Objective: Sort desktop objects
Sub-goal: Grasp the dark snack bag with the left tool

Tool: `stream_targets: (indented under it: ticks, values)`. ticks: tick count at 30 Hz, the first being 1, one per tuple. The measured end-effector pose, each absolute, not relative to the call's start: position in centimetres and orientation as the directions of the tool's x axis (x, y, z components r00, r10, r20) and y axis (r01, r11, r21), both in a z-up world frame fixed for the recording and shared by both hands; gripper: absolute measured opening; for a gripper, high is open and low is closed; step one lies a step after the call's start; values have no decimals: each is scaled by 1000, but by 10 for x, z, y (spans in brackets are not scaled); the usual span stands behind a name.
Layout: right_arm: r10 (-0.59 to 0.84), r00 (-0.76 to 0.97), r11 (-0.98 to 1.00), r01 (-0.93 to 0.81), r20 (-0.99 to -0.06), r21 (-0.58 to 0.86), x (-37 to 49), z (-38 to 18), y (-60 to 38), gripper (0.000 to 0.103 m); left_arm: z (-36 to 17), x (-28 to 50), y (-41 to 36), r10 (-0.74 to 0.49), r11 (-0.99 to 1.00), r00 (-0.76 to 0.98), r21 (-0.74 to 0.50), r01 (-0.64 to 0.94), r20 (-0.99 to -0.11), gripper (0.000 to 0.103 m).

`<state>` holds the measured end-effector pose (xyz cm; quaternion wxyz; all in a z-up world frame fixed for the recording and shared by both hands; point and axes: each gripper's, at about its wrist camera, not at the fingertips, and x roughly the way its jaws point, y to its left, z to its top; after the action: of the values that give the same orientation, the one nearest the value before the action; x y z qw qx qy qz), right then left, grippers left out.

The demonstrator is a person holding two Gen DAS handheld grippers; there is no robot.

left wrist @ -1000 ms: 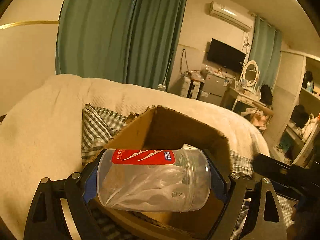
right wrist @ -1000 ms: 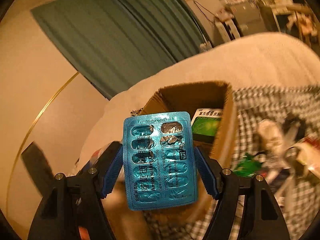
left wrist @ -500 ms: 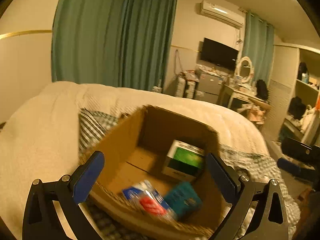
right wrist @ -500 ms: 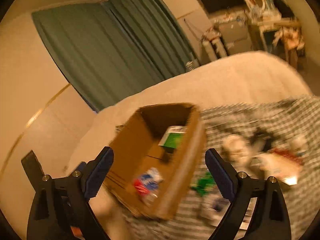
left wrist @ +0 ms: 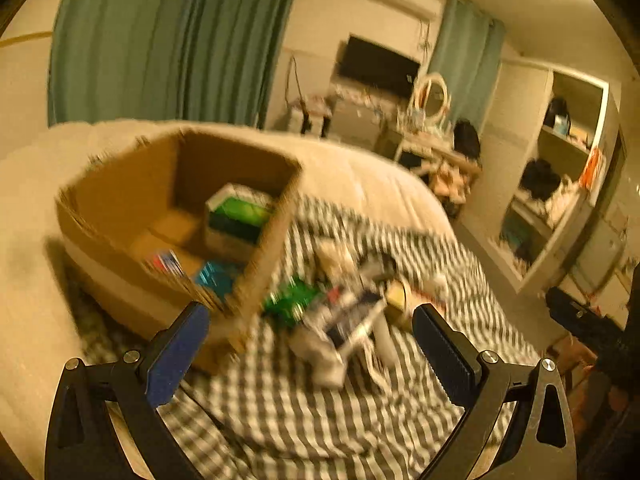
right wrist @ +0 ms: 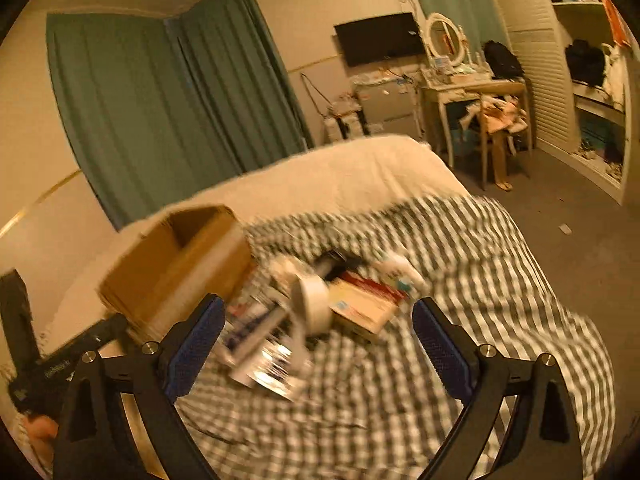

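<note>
Blur was your main hazard at that moment: both views smeared, so I judged that any reach into the pile (left wrist: 340,320) risked closing on the wrong item or on two at once. Your left gripper (left wrist: 312,344) was spread wide with nothing between its pads, and your right gripper (right wrist: 316,344) was likewise fully released and empty. The loose objects lay heaped on the checked cloth (left wrist: 300,420), ahead of and between the left jaws; from the right view the same heap sat between the jaws and slightly toward the left pad. A white roll (right wrist: 314,304) and a flat red-and-tan packet (right wrist: 364,304) touched or overlapped, so a pinch on one could have dragged the other. The cloth looked soft and rumpled, and a low approach might have caught fabric along with an object.

The cardboard box (left wrist: 120,200) stood ahead of the left pad in the left view, close enough that a careless swing could have clipped its near corner. Inside it you had a green-and-white carton (left wrist: 236,216) against the far wall, a blue blister pack (left wrist: 214,276) near the front wall, and a red-marked item (left wrist: 166,262) beside it, too blurred to name. From the right view the interior of the box was mostly hidden.
</note>
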<state>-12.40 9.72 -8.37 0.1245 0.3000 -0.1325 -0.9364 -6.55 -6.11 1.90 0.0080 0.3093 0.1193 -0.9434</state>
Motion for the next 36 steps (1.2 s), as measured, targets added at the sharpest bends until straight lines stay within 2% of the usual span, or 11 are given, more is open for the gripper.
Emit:
stream_targets:
  ticks: [4,7,11,15,17,20,26,31,33,36]
  values:
    - [-367,-741,-913,168,-562,373,-137,-104,100,95,-5,-79,-41,131,-973,-776,-230,18,-617,103]
    - [-387,-752,-910,218,-534,352,-147,-101,92,95,-14,-89,-27,151,-976,-768,-218,-14,-622,103]
    - [-386,-731,-918,245,-562,312,-165,-118,84,95,-31,-104,-14,153,-980,-747,-196,-31,-647,103]
    - [-412,-687,-905,236,-598,353,-186,-141,93,95,-42,-125,3,185,-983,-740,-139,-124,-647,103]
    - [-408,-688,-908,235,-600,348,-197,-142,99,95,-47,-132,7,161,-986,-751,-70,-152,-640,103]
    - [-364,-716,-931,258,-595,260,-216,-139,102,95,-57,-144,8,118,-989,-754,-10,-146,-646,103]
    - [-305,-689,-922,387,-658,23,-242,-165,87,95,-78,-158,-1,137,-990,-729,-76,-116,-670,103]
    - [-332,-642,-894,449,-691,12,-245,-187,74,95,-83,-166,-6,114,-993,-720,-102,-60,-685,103]
    - [-343,-636,-890,455,-691,24,-251,-192,72,95,-82,-169,-9,118,-991,-712,-130,-38,-692,99]
    - [-353,-625,-889,455,-696,43,-265,-202,74,95,-86,-176,-12,96,-991,-670,-131,2,-736,79]
